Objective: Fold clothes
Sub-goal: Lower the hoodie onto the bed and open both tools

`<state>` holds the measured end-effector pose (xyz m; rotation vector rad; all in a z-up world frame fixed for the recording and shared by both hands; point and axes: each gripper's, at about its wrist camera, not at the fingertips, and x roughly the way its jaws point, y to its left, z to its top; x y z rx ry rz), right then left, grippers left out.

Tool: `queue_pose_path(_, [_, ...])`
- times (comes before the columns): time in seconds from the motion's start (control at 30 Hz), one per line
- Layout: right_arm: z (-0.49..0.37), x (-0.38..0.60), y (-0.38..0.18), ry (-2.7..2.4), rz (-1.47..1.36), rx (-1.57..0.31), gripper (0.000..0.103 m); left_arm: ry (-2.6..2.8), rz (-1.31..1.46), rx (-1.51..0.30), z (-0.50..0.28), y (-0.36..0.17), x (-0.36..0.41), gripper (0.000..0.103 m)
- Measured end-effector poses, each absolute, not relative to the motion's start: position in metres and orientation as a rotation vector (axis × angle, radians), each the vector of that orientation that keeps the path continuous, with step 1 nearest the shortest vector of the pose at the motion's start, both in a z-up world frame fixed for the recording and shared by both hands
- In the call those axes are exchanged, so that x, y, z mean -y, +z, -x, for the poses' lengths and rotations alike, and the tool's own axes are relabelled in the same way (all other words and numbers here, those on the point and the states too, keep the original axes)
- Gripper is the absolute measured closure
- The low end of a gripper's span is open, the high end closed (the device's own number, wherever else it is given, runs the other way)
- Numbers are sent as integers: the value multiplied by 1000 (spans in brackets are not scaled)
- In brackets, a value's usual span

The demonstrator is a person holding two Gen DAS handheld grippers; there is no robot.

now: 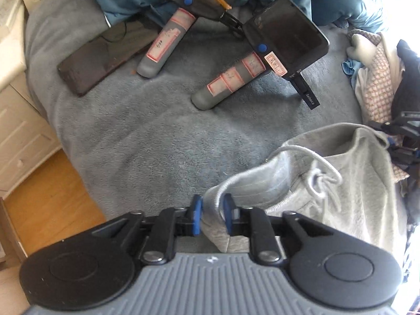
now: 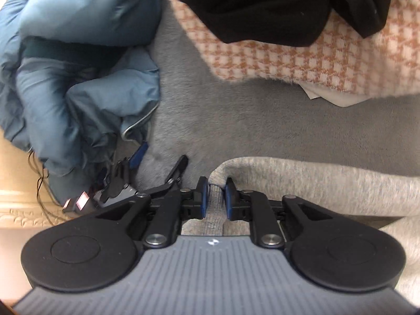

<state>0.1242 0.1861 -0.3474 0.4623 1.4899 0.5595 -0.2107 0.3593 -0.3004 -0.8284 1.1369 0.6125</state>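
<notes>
Grey fleece bed (image 1: 157,136), blue duvet (image 2: 78,65) bunched behind; grey sweatpants (image 1: 341,183) partly cut off. Left gripper (image 1: 212,216) and right gripper (image 2: 215,197) fingers both pinch its waistband.

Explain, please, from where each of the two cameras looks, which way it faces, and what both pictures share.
Left wrist: sits on the left tool, facing along its fingers over the grey blanket toward two spare handheld devices; the tool pinches the grey sweatpants waistband.
Right wrist: sits on the right tool, facing the checked fabric, black garment and blue duvet; the tool pinches grey fabric.
Shared: sweatpants, blanket, duvet.
</notes>
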Motion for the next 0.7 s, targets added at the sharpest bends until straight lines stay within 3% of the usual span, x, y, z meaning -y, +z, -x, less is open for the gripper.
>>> queue_pose_path(0.03, [-127, -185, -353, 534, -486, -1508, 84, 622, 833, -1139, 212, -300, -362, 73])
queue_pose_path(0.1, [-131, -179, -365, 464, -570, -1564, 69, 648, 839, -1143, 216, -297, -367, 59])
queue_pose_path(0.17, [-132, -172, -367, 433, -651, -1582, 61, 673, 846, -1134, 221, -292, -372, 57])
queue_pose_path(0.47, [-134, -111, -327, 476, -1009, -1392, 59, 635, 703, -1082, 229, -250, -363, 52])
queue_pose_path(0.7, [-79, -24, -256, 509, -654, -1348, 59, 390, 468, -1183, 207, -241, -313, 52])
